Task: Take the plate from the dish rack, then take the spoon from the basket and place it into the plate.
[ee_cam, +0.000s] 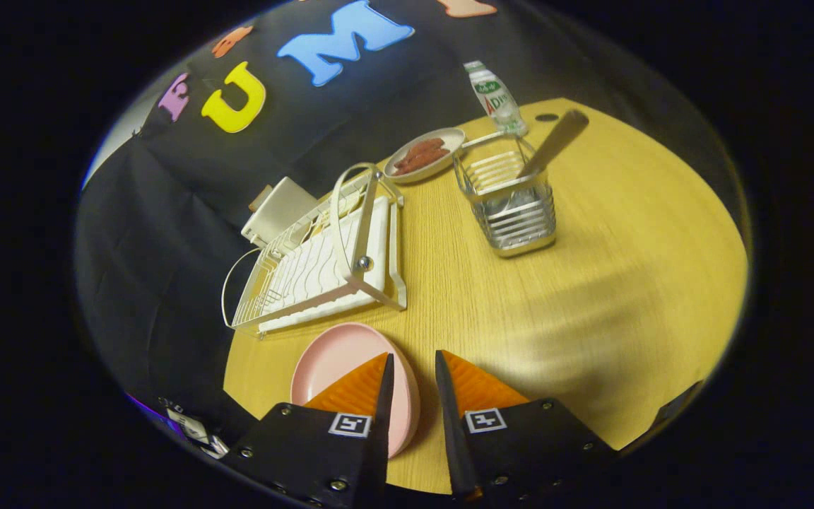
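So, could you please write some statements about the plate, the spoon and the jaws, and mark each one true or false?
1. The pink plate lies flat on the wooden table. True.
2. The spoon lies on the pink plate. False: it stands in the metal basket, handle up.
3. The gripper has its jaws clamped on the spoon. False: the jaws stand apart with nothing between them; one finger is over the plate's edge.
4. The dish rack stands beyond the pink plate. True.
5. A bottle stands behind the basket. True.

Spoon (554, 143) bowl hidden inside basket (513, 208)
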A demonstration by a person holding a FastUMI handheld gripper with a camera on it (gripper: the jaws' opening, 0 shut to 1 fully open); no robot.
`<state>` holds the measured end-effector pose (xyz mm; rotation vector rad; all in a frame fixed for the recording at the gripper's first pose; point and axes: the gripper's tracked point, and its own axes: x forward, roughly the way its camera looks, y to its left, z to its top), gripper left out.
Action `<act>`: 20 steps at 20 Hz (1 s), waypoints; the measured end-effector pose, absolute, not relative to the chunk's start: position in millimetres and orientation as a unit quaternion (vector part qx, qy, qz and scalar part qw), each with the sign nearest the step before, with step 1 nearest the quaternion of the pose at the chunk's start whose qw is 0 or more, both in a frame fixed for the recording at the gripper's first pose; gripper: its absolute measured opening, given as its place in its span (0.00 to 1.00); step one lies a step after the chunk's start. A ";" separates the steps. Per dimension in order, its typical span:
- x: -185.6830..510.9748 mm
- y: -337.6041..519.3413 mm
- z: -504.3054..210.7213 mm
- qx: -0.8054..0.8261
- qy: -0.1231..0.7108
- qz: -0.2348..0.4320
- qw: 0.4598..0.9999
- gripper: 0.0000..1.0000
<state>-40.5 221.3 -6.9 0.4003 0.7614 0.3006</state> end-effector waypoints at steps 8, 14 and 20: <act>-37.0 169.8 104.6 0.087 0.193 0.126 0.969 0.34; -39.4 132.6 125.7 0.056 0.145 0.100 0.983 0.40; -31.2 109.5 127.5 0.017 0.078 0.099 0.992 0.97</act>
